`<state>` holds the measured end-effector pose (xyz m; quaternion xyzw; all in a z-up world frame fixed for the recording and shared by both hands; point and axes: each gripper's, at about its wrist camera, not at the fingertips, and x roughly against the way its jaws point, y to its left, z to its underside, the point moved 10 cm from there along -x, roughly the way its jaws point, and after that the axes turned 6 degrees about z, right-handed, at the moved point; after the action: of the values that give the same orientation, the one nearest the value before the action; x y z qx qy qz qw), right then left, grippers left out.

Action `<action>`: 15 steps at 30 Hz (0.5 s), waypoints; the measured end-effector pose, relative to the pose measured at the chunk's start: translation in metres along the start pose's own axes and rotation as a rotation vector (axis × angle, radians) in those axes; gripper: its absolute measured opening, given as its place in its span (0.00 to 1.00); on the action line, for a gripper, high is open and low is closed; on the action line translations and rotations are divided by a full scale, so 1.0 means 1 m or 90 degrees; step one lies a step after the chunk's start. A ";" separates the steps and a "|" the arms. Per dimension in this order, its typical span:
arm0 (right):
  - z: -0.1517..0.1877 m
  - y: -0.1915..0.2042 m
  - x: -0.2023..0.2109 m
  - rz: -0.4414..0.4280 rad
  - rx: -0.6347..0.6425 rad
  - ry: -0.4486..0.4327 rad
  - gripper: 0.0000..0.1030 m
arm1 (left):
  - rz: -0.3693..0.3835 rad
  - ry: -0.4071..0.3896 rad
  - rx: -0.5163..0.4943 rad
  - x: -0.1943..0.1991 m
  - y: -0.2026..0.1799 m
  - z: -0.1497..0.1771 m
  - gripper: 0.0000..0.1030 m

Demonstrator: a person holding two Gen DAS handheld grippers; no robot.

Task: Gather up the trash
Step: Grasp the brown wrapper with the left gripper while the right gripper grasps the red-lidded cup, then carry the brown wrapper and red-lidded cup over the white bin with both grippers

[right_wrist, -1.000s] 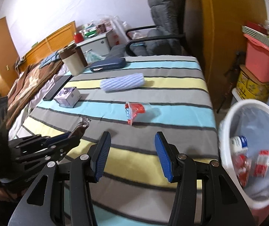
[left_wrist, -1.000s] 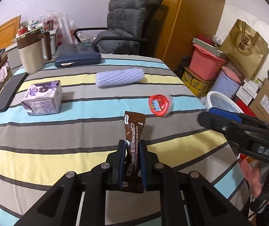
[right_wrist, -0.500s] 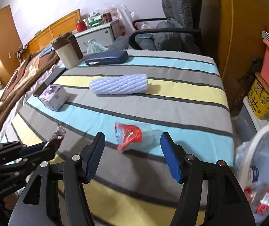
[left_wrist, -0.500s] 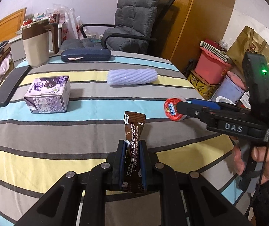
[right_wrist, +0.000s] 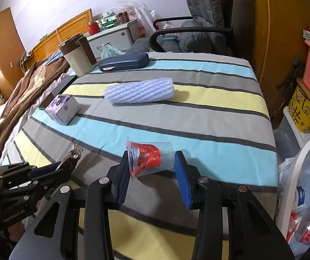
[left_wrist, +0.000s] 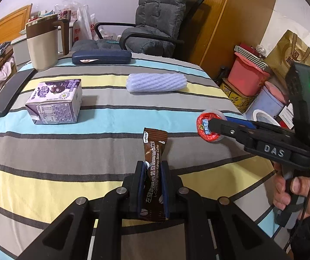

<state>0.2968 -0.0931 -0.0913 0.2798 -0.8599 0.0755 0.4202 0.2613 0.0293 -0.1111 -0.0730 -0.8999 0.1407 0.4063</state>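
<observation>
crinkly brown sachet (left_wrist: pixel 153 173), clear ribbed cup (right_wrist: pixel 149 158)

Bare striped cloth (right_wrist: pixel 209 117) separates foam roll (right_wrist: pixel 138 92) from plastic cup (right_wrist: pixel 152 158).

Two hand-held grippers, one clamped, one spread

The left gripper (left_wrist: pixel 152 179) has its jaws closed tight on a coffee sachet (left_wrist: pixel 153 173). The right gripper (right_wrist: pixel 152 171) has its jaws apart on either side of a plastic cup (right_wrist: pixel 149 158), its blue pads (right_wrist: pixel 182 177) alongside the cup.
</observation>
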 end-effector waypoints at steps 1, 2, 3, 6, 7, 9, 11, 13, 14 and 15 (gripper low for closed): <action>0.000 0.001 0.002 0.002 -0.001 -0.004 0.41 | -0.001 -0.001 -0.001 0.001 0.000 0.000 0.14; 0.000 0.001 0.006 0.006 -0.001 -0.008 0.41 | -0.002 -0.003 -0.001 0.003 -0.001 0.000 0.14; 0.002 0.002 0.011 0.011 -0.002 -0.014 0.41 | -0.002 -0.005 -0.002 0.005 -0.002 0.000 0.14; 0.004 0.004 0.022 0.018 -0.007 -0.026 0.41 | 0.000 -0.010 -0.009 0.012 -0.009 0.000 0.14; 0.005 0.004 0.024 0.019 -0.011 -0.028 0.41 | 0.001 -0.012 -0.010 0.013 -0.011 0.000 0.14; 0.008 0.004 0.032 0.021 -0.018 -0.033 0.41 | 0.003 -0.016 -0.013 0.018 -0.017 0.000 0.14; 0.011 0.004 0.038 0.021 -0.025 -0.037 0.41 | 0.006 -0.019 -0.017 0.022 -0.023 0.001 0.14; 0.015 0.003 0.045 0.025 -0.032 -0.041 0.41 | 0.009 -0.022 -0.021 0.027 -0.030 0.001 0.14; 0.017 0.004 0.049 0.027 -0.035 -0.044 0.41 | 0.011 -0.023 -0.023 0.028 -0.033 0.002 0.14; 0.018 0.003 0.052 0.028 -0.038 -0.046 0.41 | 0.013 -0.024 -0.026 0.031 -0.037 0.003 0.14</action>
<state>0.2573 -0.1192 -0.0629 0.2505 -0.8823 0.0489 0.3954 0.2385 0.0009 -0.0793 -0.0878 -0.9093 0.1279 0.3862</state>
